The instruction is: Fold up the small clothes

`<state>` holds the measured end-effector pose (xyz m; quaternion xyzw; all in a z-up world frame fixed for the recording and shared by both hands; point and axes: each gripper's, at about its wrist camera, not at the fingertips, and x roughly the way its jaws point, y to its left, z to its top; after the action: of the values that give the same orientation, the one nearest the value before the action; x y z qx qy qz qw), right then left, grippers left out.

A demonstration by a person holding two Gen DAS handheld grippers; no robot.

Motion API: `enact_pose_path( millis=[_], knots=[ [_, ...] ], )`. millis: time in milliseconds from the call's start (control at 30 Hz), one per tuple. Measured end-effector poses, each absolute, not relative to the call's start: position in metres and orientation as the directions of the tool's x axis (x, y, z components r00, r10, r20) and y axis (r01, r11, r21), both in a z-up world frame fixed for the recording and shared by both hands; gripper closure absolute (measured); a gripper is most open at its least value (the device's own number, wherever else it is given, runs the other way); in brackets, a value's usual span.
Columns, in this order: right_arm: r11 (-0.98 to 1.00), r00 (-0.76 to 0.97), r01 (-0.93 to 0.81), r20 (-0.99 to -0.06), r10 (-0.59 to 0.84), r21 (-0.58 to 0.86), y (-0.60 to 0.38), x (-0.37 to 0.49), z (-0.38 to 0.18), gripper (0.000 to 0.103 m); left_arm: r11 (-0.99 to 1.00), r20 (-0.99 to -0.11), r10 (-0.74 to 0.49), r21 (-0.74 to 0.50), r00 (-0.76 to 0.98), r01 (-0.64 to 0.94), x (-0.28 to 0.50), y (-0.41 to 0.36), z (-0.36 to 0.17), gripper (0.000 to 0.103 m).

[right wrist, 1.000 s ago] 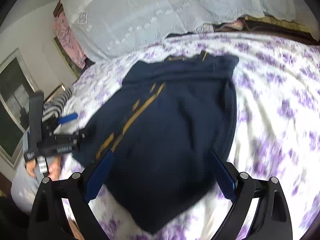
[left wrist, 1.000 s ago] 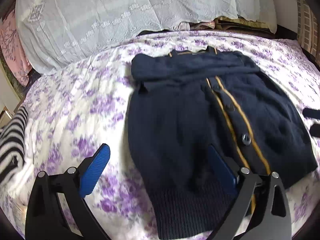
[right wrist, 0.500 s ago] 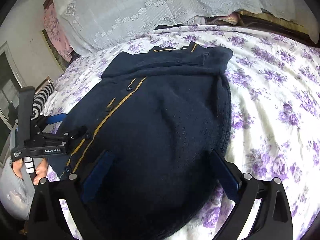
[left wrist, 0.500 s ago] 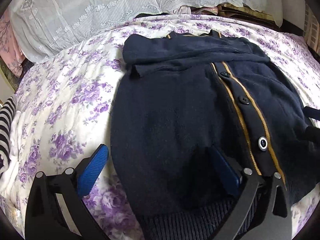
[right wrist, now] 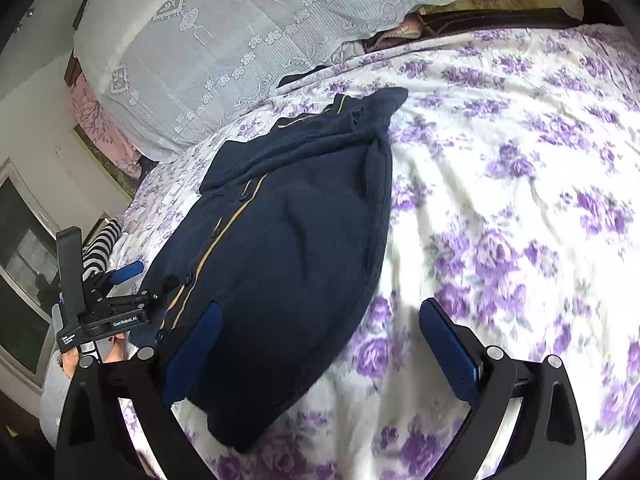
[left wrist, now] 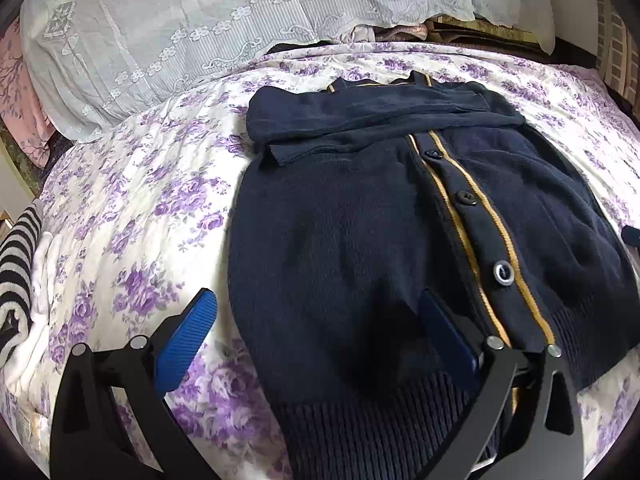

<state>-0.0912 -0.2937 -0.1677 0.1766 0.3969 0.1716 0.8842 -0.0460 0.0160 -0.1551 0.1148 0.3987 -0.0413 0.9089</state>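
A small navy cardigan (left wrist: 360,220) with yellow trim and dark buttons lies flat on the bed, its sleeves folded across the chest near the collar; it also shows in the right wrist view (right wrist: 288,248). My left gripper (left wrist: 320,328) is open and empty, low over the cardigan's hem at its left side, its right finger over the knit and its left finger over the sheet. My right gripper (right wrist: 324,344) is open and empty, straddling the cardigan's right edge near the hem. The left gripper also shows in the right wrist view (right wrist: 128,280) at the cardigan's far side.
The bed has a white sheet with purple flowers (left wrist: 132,208). A lace-covered pillow pile (left wrist: 200,32) lies at the head. A black-and-white striped garment (left wrist: 16,264) sits at the left edge. A wall and dark window (right wrist: 24,248) stand beyond the bed's left side.
Both grippers stayed open. The left one came closer to the hem, then eased back a little. The right one shifted right, so its right finger now hangs over bare sheet.
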Motion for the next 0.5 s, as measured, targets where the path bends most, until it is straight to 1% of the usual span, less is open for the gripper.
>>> enact_pose_path(
  millis=[267,433,500],
  knots=[
    [0.870,0.609,-0.189,-0.641,0.468,0.456,-0.290,-0.102,-0.170,0.004,0.981,-0.750,-0.029,0.107,0.660,0.164,-0.062,0.029,-0.154,0.005],
    [0.869,0.604,-0.188,-0.644,0.469,0.457,-0.290,-0.102,-0.172,0.004,0.980,-0.754,-0.046,0.091,0.655,0.174,-0.064,0.028,-0.155,0.005],
    [0.870,0.603,-0.189,-0.645,0.469,0.456,-0.289,-0.103,-0.172,0.004,0.977,-0.765,-0.098,0.046,0.637,0.206,-0.064,0.028,-0.155,0.005]
  ],
)
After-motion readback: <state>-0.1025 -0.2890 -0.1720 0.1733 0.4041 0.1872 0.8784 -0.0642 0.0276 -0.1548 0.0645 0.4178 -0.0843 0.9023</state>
